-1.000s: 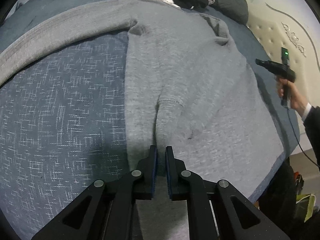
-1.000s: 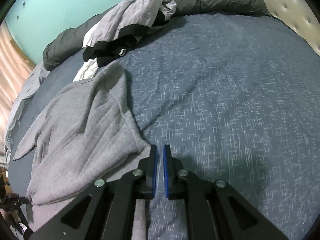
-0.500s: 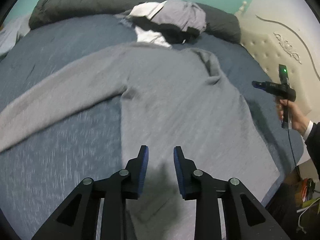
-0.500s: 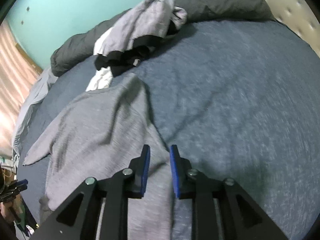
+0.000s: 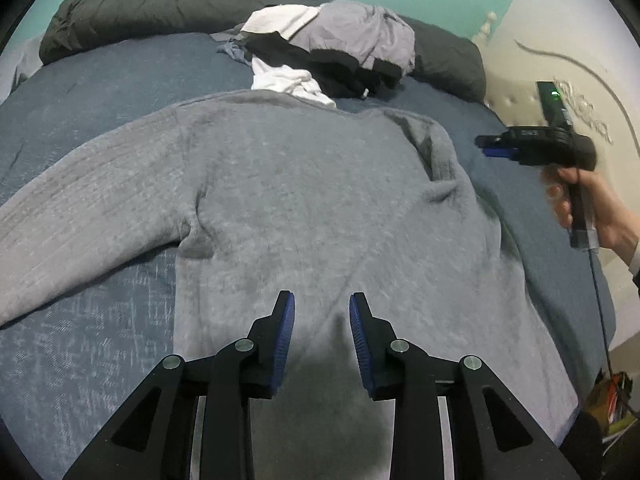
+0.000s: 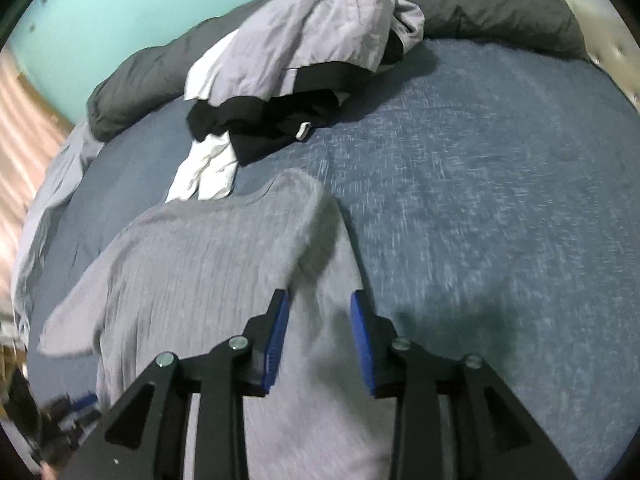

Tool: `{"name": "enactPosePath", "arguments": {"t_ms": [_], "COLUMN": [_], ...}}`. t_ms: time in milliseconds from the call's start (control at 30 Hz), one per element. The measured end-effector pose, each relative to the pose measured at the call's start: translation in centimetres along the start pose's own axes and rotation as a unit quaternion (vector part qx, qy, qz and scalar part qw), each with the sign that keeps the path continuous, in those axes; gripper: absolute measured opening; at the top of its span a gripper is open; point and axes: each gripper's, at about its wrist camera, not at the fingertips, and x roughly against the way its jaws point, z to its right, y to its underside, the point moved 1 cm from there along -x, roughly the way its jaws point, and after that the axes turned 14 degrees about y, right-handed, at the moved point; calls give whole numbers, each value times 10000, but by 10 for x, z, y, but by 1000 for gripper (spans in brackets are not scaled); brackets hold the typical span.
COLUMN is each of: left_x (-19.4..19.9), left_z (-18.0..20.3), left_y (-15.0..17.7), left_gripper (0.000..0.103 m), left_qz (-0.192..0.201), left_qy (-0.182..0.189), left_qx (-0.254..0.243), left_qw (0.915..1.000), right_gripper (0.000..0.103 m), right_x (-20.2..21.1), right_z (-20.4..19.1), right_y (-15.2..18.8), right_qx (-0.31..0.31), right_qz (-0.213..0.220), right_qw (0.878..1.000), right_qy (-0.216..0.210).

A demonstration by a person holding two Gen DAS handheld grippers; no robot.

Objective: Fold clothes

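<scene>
While the sweater (image 5: 320,208) lies spread flat along the bed's (image 5: 100,80) near edge, both grippers hover over it, having just let go. Left gripper (image 5: 322,320) and right gripper (image 6: 318,316) have just been opening, fingers spread, nothing between them. Folding proper seems next: pinch the outstretched left sleeve and carry it across.

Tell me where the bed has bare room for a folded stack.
Free: blue bedspread right of the grey knit sweater, toward the cream headboard; a smaller strip between the sweater's sleeve and dark duvet. Crowded: the heap of clothes.
</scene>
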Motion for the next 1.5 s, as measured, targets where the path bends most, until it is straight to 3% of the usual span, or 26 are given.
{"name": "enactPosePath", "arguments": {"t_ms": [167,333,433,567,767,933,1033,1100,1233,1300,1400,1500], "left_x": [-1,-5,-6,-6,-1,-3,-2,-3,-3,-2,-1,-1], "left_z": [-14,-23,-22,-20,-18,-22,-23,-23,-26,-26,-25,-23], "left_y": [-5,0,1,0,-5,-7,-7,-7,-8,-8,-8,-8], "left_gripper": [31,31,31,31,31,31,31,31,31,31,31,31], "left_qz": [392,466,499,547,658,659,669,655,648,659,677,680], "left_qy": [-26,-35,19,121,135,118,137,135,164,170,198,223], "left_qx": [48,84,45,53,15,61,82,79,122,121,113,86], "left_qw": [9992,9989,9987,9984,9977,9977,9976,9977,9977,9976,9974,9974], "right_gripper": [33,32,11,5,4,4,4,4,5,9,25,30], "right_x": [-28,-55,-63,-62,-61,-78,-89,-89,-71,-64,-64,-61], "right_z": [-13,-33,-37,-42,-54,-63,-61,-62,-45,-31,-15,-14], "right_y": [-28,-38,-40,-48,-74,-82,-86,-90,-94,-94,-85,-68], "right_qx": [-229,203,305,536,1131,1475,1294,1140,823,602,496,677], "right_qz": [-214,-582,-633,-559,-227,-279,-321,-167,247,324,233,329], "right_qw": [9995,9959,9943,9917,9754,9586,9657,9790,9900,9932,9967,9969], "right_qy": [102,666,802,1027,1877,2418,2229,1684,1120,945,603,226]}}
